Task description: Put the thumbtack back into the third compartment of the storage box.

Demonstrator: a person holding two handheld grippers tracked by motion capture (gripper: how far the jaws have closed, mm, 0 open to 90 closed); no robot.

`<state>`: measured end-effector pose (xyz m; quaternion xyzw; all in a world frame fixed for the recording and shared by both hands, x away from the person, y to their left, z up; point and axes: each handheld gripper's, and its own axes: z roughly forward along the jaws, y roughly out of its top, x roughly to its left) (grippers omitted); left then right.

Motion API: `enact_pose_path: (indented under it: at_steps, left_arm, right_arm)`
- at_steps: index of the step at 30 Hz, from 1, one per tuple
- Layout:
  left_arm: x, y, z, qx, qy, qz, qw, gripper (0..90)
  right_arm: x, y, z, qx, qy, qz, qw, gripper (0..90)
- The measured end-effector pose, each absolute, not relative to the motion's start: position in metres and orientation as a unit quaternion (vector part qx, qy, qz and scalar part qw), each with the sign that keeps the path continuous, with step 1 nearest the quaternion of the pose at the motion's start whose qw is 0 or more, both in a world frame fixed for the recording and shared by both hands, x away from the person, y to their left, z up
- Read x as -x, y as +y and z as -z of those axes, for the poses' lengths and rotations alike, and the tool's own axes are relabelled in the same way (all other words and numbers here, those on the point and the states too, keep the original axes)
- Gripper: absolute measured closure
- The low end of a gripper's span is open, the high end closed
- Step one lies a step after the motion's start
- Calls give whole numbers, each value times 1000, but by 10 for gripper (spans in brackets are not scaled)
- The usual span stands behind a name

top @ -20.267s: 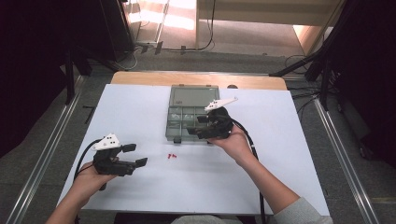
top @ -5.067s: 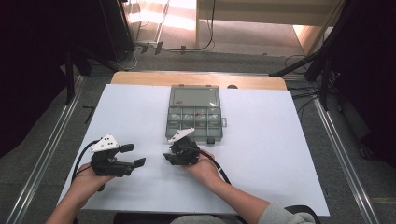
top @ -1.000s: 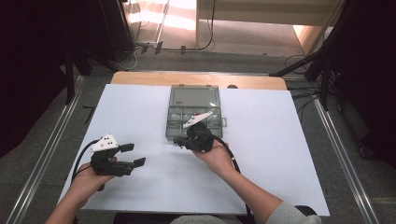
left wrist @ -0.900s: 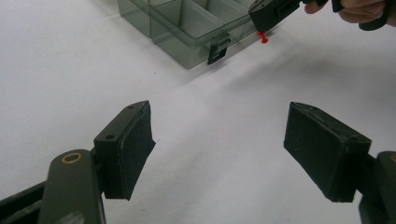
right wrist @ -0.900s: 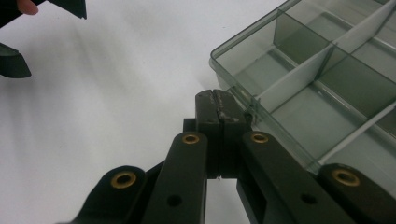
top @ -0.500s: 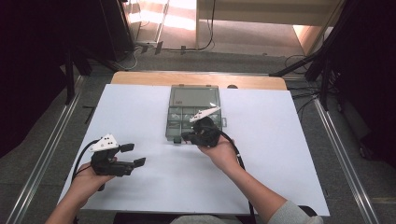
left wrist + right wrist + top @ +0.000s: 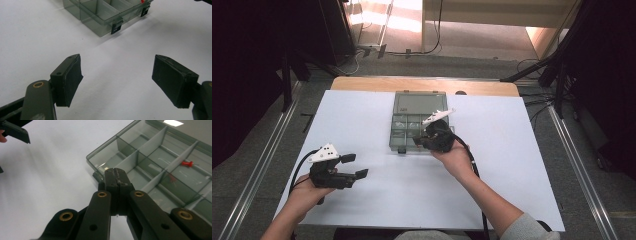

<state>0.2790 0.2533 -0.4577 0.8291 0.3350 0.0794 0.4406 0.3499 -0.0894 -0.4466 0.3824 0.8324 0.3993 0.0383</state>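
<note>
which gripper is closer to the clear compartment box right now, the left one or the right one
Right. The right gripper, jaws shut, hovers at the front edge of the compartment box. The left gripper, jaws open, sits well short of it, toward the table's near left.

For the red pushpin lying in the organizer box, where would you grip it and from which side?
Grip the red pushpin by its plastic head, coming straight down from above. It lies on its side on the compartment floor, and the dividers of the organizer box wall it in, so a level approach looks blocked. The right gripper, jaws shut, would need to open first.
</note>
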Motion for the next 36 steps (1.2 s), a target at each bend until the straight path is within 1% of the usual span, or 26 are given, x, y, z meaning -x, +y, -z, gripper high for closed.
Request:
enact_pose_path:
  at_steps: [18, 36]
  left_arm:
    - [-280, 253, 459, -830, 333, -78, 440, 234]
    - [-279, 252, 459, -831, 329, -76, 443, 234]
  right_arm:
    - [-376, -106, 447, -411, 819, -396, 58, 900]
    - [-413, -124, 456, -448, 799, -394, 76, 900]
